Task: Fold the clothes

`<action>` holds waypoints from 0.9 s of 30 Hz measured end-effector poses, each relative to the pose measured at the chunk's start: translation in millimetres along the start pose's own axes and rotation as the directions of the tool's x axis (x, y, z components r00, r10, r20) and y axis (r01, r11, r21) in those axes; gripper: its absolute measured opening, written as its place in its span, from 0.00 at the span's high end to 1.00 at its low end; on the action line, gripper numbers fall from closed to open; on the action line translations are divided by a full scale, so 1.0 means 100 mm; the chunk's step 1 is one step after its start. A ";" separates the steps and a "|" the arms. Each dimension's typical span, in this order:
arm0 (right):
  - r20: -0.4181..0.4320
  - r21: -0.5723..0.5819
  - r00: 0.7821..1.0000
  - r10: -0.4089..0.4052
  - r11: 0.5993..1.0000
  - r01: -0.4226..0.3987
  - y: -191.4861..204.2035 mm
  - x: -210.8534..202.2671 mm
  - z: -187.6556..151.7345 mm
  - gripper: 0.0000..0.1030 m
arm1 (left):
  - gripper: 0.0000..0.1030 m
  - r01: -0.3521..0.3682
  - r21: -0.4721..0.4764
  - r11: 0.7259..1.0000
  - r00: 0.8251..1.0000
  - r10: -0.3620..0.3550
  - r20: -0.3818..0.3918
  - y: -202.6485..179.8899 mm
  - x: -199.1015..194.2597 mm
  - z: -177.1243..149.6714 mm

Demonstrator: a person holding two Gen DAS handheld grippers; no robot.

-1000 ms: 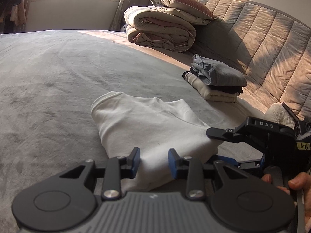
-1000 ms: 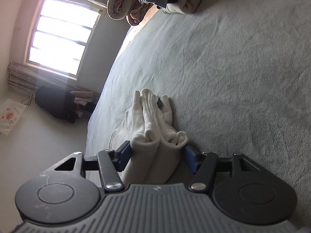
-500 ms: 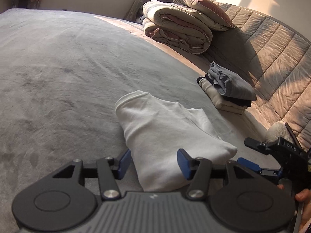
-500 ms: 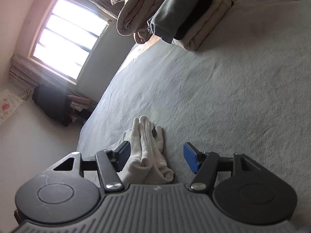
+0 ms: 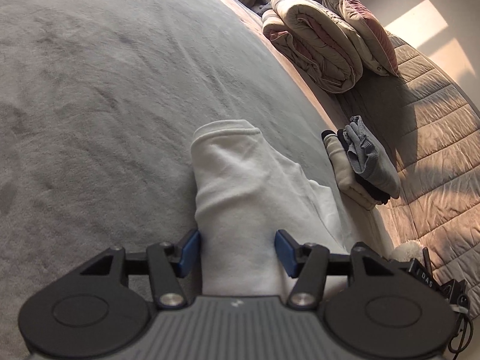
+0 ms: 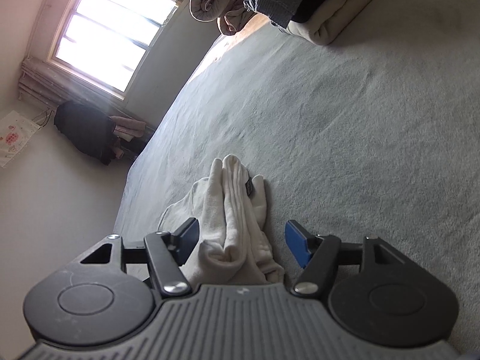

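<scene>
The left gripper (image 5: 237,253) stands with its jaws apart around the near end of the white garment (image 5: 240,186); the left pad looks right at the cloth, the right pad just clear of it, so nothing is pinched. The right gripper (image 6: 241,241) is also spread, its blue pads either side of the garment's bunched layers (image 6: 237,210) with a clear gap on the right, not squeezing. The garment lies folded into a long bundle on the grey bed (image 5: 90,90), near the side of the bed that runs along the headboard (image 5: 435,150), its rounded fold pointing away from the grippers. Beyond it, close to that same edge, sits a stack (image 5: 360,165) of folded clothes, cream at the bottom, dark in the middle, grey-blue on top. Farther along the edge a rolled duvet (image 5: 315,51) rests with a pillow (image 5: 360,27) leaning on it. At the far wall a bright window (image 6: 111,36) shows above a dark heap (image 6: 87,129) on the floor.
</scene>
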State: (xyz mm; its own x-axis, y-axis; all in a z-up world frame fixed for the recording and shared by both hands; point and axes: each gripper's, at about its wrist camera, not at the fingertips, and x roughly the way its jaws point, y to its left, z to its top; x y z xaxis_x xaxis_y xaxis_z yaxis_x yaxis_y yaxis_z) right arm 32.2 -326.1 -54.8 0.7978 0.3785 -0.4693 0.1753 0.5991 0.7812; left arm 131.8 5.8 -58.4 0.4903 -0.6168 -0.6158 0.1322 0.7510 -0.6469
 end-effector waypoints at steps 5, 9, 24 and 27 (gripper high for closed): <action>-0.036 -0.054 0.999 0.002 0.999 -0.004 0.03 0.16 0.04 0.35 | 0.45 0.030 -0.070 0.997 0.999 -0.027 0.036 0.06 0.03 -0.03; -0.057 -0.108 0.998 -0.008 0.994 0.002 0.10 0.25 0.01 0.38 | 0.45 0.012 -0.070 0.998 0.999 -0.008 0.054 0.03 0.06 -0.04; -0.061 -0.139 0.998 -0.031 0.990 0.023 0.16 0.26 -0.01 0.48 | 0.49 -0.018 -0.038 0.999 0.990 0.023 0.140 -0.01 0.03 -0.17; -0.049 -0.135 0.998 -0.034 0.990 0.027 0.21 0.27 -0.02 0.53 | 0.56 -0.024 -0.012 1.000 0.988 0.026 0.154 -0.05 0.02 -0.17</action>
State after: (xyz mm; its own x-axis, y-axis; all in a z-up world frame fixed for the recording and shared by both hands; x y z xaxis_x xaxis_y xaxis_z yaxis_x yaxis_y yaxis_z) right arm 56.1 -301.4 -51.7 0.7624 0.3918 -0.5150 0.1172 0.6991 0.7053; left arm 117.1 -2.8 -64.0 0.6207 -0.5534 -0.5554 0.1097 0.7627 -0.6374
